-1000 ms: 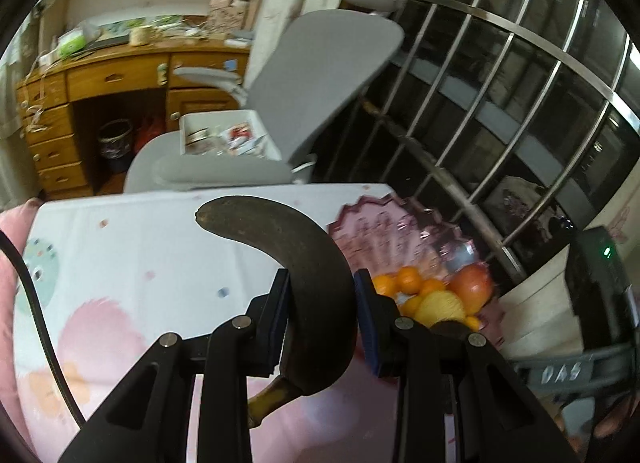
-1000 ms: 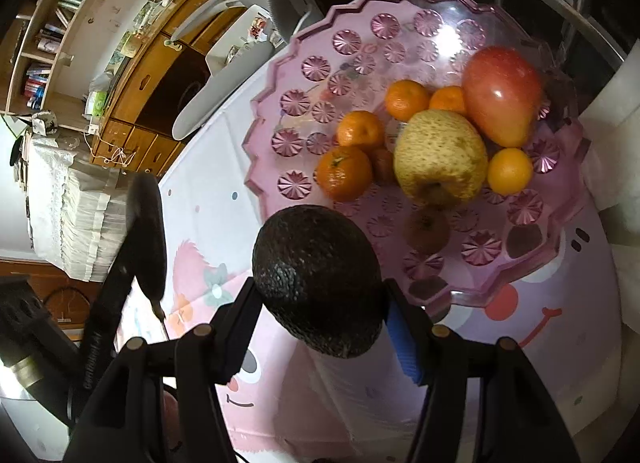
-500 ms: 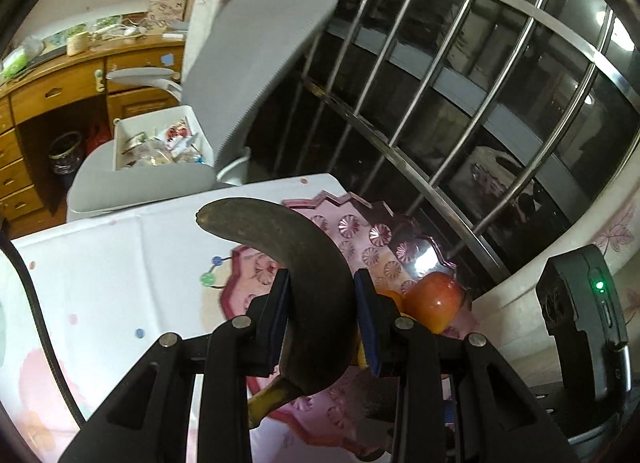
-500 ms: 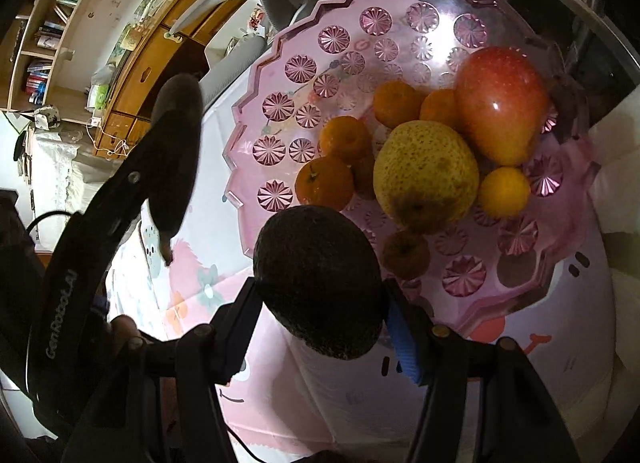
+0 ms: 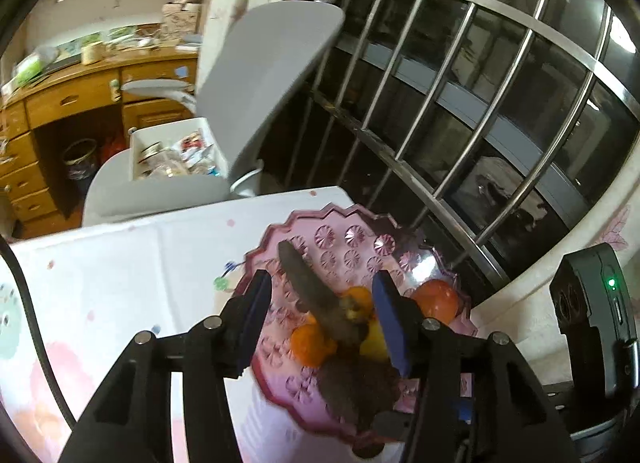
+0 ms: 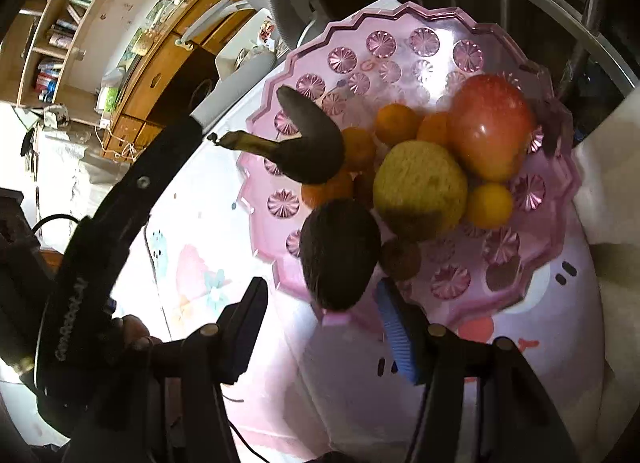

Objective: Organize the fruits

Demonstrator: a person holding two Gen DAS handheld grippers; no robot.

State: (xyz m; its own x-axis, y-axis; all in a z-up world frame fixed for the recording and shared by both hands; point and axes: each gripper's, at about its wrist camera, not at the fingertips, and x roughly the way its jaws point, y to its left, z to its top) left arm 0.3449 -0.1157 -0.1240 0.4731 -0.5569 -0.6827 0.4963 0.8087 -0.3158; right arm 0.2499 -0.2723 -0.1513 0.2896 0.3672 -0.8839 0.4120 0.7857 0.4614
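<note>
- Left wrist view: the left hand-held gripper point(image 5: 320, 315) is released; its jaws have just been opening. The dark banana point(image 5: 316, 299) lies between them, touching neither pad, resting on oranges point(image 5: 310, 343) in the pink fruit plate point(image 5: 344, 239). A dark avocado point(image 5: 356, 387) shows blurred below.
- Right wrist view: the right hand-held gripper point(image 6: 320, 327) appears released; the avocado point(image 6: 340, 255) sits at the plate's point(image 6: 440, 23) near rim, seemingly clear of both pads. The plate, on the desk point(image 6: 280, 363), also holds the banana point(image 6: 308, 143), a pear point(image 6: 420, 187) and an apple point(image 6: 492, 127).

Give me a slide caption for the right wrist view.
Dark avocado and blackened banana over the pink fruit bowl.
</note>
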